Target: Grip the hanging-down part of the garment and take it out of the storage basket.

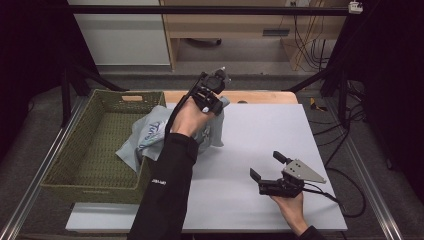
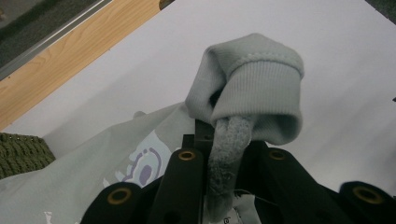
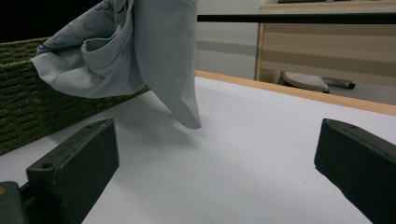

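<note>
Left gripper (image 1: pixel 212 95) jaws pinch the grey shirt (image 1: pixel 150 132), forearm hiding much of it over the basket (image 1: pixel 75 150); right gripper (image 1: pixel 270 167) jaws spread, empty.

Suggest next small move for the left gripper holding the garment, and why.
Probably carry the light grey printed garment left over the green woven basket: the left gripper is shut on its ribbed hem, cloth already drapes the rim, and the right gripper rests open, apart.
</note>
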`<state>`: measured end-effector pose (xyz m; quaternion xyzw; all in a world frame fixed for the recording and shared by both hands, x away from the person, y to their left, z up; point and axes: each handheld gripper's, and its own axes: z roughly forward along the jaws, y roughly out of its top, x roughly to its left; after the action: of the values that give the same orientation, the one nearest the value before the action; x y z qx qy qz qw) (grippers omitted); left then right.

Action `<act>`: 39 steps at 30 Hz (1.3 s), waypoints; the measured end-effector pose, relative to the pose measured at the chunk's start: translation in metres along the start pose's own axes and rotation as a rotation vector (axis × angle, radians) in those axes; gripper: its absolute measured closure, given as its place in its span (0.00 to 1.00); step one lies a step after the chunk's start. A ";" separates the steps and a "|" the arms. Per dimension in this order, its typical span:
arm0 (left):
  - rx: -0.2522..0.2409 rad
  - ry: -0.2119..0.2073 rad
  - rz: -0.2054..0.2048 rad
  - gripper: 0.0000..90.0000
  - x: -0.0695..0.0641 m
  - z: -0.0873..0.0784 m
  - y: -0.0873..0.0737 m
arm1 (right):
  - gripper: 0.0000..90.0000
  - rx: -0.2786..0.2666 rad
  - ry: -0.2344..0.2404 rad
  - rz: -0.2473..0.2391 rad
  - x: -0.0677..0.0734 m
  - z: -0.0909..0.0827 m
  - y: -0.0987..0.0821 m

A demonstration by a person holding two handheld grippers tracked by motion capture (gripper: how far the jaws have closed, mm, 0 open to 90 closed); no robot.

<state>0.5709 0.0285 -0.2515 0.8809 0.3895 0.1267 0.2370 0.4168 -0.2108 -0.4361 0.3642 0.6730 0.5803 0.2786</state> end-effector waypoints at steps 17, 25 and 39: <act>-0.005 -0.001 0.002 0.91 0.001 -0.002 -0.001 | 0.00 -0.021 0.019 -0.013 -0.005 0.001 0.004; -0.005 -0.001 0.007 0.91 0.001 -0.004 0.000 | 0.00 -0.028 0.032 0.017 0.000 0.004 0.015; -0.013 -0.006 0.001 0.91 0.004 -0.007 -0.002 | 0.00 -0.032 0.078 0.000 0.020 0.036 0.031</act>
<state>0.5697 0.0352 -0.2459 0.8800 0.3873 0.1267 0.2441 0.4395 -0.1715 -0.4109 0.3369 0.6739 0.6049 0.2578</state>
